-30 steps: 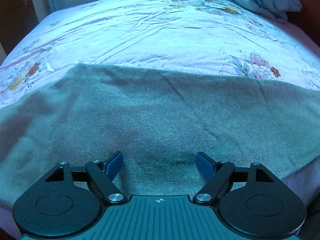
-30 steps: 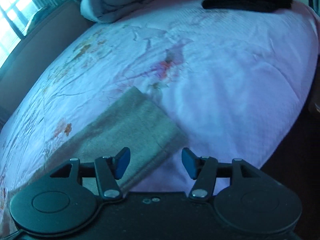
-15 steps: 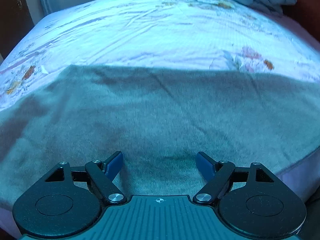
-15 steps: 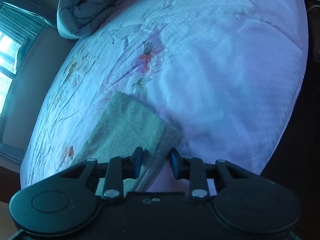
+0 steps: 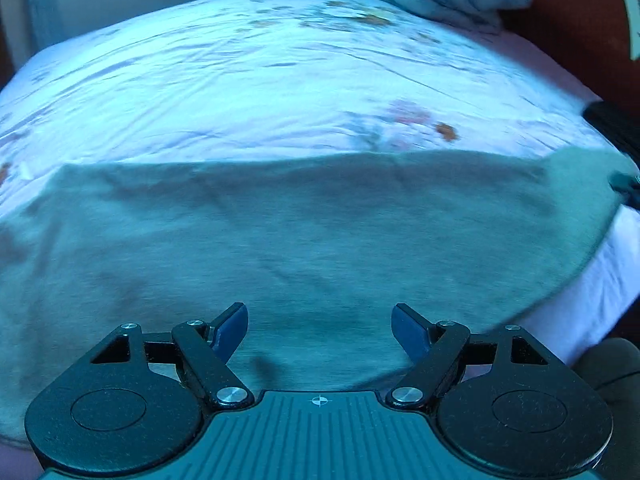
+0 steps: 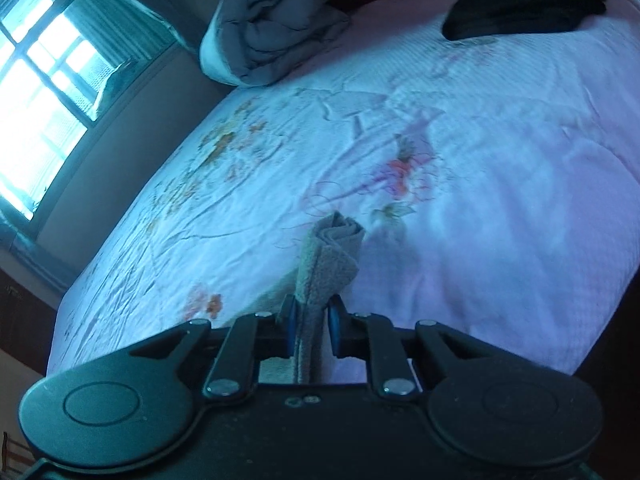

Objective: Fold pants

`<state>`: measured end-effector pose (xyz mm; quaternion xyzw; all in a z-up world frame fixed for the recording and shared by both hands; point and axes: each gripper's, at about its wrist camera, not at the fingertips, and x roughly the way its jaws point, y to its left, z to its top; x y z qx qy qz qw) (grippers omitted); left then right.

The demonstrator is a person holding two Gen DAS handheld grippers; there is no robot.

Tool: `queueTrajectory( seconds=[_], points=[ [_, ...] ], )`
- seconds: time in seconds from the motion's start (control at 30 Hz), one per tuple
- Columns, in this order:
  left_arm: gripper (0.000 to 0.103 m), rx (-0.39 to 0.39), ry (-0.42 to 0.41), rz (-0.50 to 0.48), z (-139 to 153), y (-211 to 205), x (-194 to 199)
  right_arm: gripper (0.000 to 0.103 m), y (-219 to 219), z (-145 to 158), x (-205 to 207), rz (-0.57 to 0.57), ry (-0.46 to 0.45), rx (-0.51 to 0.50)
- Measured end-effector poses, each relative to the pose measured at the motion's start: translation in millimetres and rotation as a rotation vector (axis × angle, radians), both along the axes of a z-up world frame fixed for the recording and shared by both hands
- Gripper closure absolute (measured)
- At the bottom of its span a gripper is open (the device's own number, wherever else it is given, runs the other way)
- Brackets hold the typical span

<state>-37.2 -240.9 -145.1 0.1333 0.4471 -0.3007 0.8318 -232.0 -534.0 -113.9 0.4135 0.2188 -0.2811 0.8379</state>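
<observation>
The grey pants (image 5: pixel 304 236) lie flat across the near side of the bed, filling the lower half of the left wrist view. My left gripper (image 5: pixel 319 330) is open and empty, hovering over the pants near the bed's front edge. My right gripper (image 6: pixel 311 330) is shut on the end of the pants (image 6: pixel 324 268), which stands bunched and lifted between its blue pads above the floral sheet. That lifted end shows at the far right of the left wrist view (image 5: pixel 588 176), with part of the right gripper (image 5: pixel 626 184) beside it.
The bed carries a pale floral sheet (image 6: pixel 460 168). A rolled grey duvet (image 6: pixel 276 28) lies at the head of the bed. A folded black garment (image 6: pixel 524 8) lies at the far corner. A window (image 6: pixel 40 92) is on the left. The bed's right edge (image 6: pixel 600 312) drops off close by.
My right gripper has closed on the pants' end and lifted it off the sheet. My left gripper has stayed open over the pants, shifting slightly.
</observation>
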Motion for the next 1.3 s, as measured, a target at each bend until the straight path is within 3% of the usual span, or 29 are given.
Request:
queueTrajectory(
  seconds=[0.13,0.27,0.53,0.73,0.93,1.13,1.3],
  points=[
    [0.023,0.114,0.003,-0.029,-20,-20,-4,0.096,8,9,10,0.038,-0.004,-0.031],
    [0.023,0.121,0.0,-0.024,-21,-21,-5,0.096,17,17,16,0.066,-0.025,-0.035],
    [0.024,0.042,0.064,0.024,-17,-9,4,0.096,56,49,53,0.229,-0.09,-0.078],
    [0.024,-0.022,0.051,0.165,1,44,24,0.096,109,74,100,0.414,-0.142,-0.089],
    [0.024,-0.043,0.021,0.353,12,128,56,0.096,181,72,151,0.611,-0.157,-0.061],
    [0.023,-0.033,0.001,0.53,15,219,71,0.096,258,45,186,0.802,-0.118,-0.032],
    [0.024,-0.035,0.019,0.576,6,254,76,0.096,304,-2,198,0.888,-0.002,-0.029]
  ],
)
